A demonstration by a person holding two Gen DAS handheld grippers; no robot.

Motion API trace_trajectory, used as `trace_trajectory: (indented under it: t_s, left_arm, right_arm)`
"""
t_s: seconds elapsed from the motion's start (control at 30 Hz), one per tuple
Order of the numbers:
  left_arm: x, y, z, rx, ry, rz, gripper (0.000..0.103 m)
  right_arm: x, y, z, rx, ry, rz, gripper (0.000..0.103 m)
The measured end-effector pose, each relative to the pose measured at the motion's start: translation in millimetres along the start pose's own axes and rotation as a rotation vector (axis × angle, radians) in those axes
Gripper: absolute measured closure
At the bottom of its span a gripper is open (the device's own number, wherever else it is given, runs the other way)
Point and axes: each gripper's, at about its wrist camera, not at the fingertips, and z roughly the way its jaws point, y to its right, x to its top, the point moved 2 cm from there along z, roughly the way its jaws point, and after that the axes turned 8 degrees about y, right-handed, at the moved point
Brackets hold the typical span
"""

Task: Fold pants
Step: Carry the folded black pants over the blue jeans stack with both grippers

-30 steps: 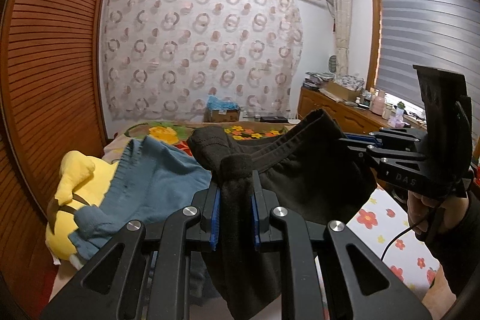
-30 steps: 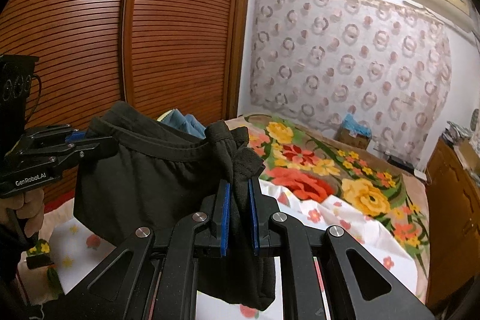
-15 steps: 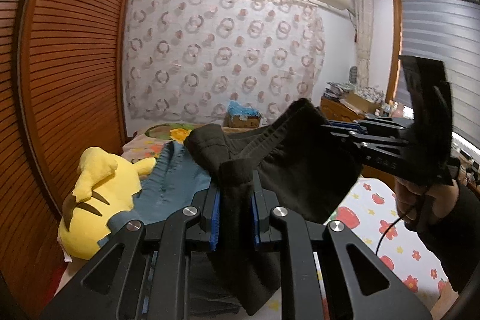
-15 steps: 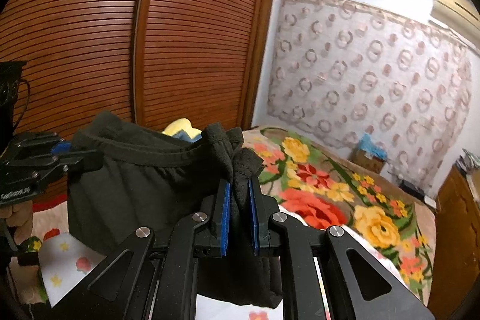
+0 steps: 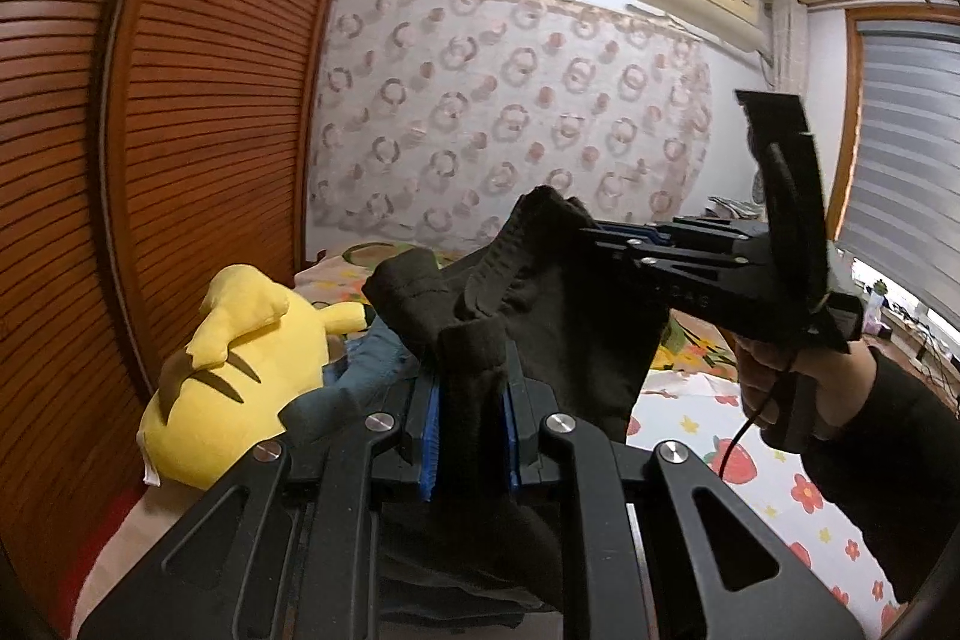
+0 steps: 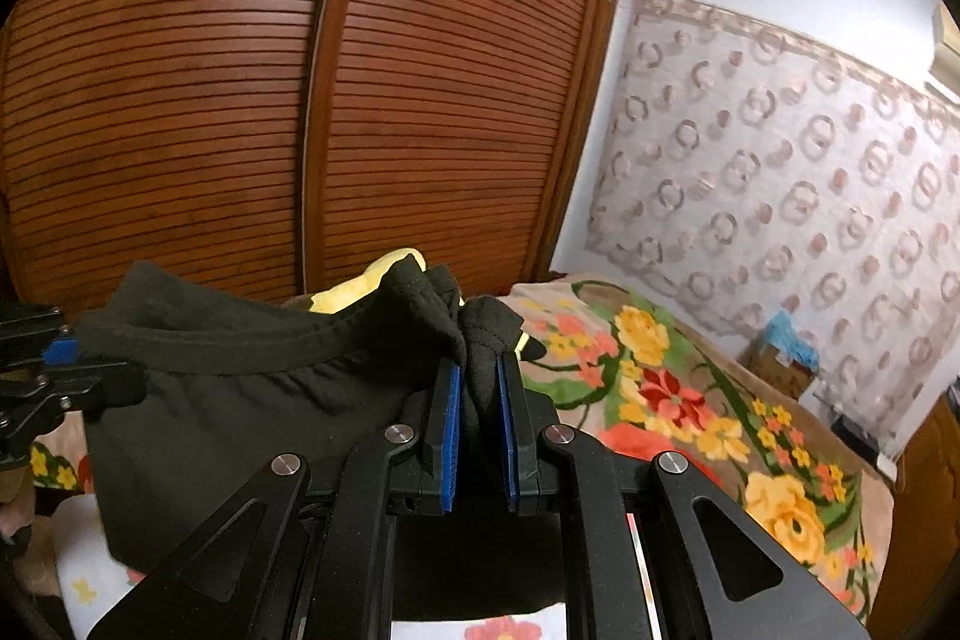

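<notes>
Bed (image 6: 690, 400) under a floral cover fills the lower room, slatted wooden wardrobe doors (image 6: 240, 100) rising behind it; nothing here is a counter, the bed is the only surface to lay cloth on.

Black pants (image 5: 570, 328) hang in the air above the bed, not resting on it; the waistband (image 6: 240, 334) runs as a taut, nearly level line from one gripper to the other, and the rest of the cloth drops below that line toward the mattress; so the long axis of the garment points downward, the waistband crosswise between the hands.

Yellow plush toy (image 5: 240, 370) lies on the bed by the wardrobe, a blue garment (image 5: 354, 382) just beside it; both sit beyond and below the hanging pants on the left gripper's side.

Left gripper (image 5: 471, 400): fingers pinching a bunched corner of the waistband, blue pads pressed on black cloth from both sides.

Right gripper (image 6: 480, 412): fingers likewise pinching the opposite corner, a knot of fabric standing up between the pads; seen from the left wrist it is level with the left gripper and off to its right, held by a hand (image 5: 774, 376) in a dark sleeve.

Judgement: neither hand is nearer, each owns one end; the coming move likely turns on lowering that level line so the legs land flat on clear bed, clear of the toy.
</notes>
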Motion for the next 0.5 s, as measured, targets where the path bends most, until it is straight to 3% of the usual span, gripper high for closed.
trace_trajectory:
  t_s: [0.17,0.5]
  left_arm:
    - [-2,-1,-7,0.011,0.021,-0.031,0.085]
    - [-15,-16,5,0.090,-0.041,-0.022,0.085]
  right_arm:
    - [-4,4,4,0.034,0.009,0.014,0.091]
    - [-10,9,32,0.080,-0.032,0.012,0.091]
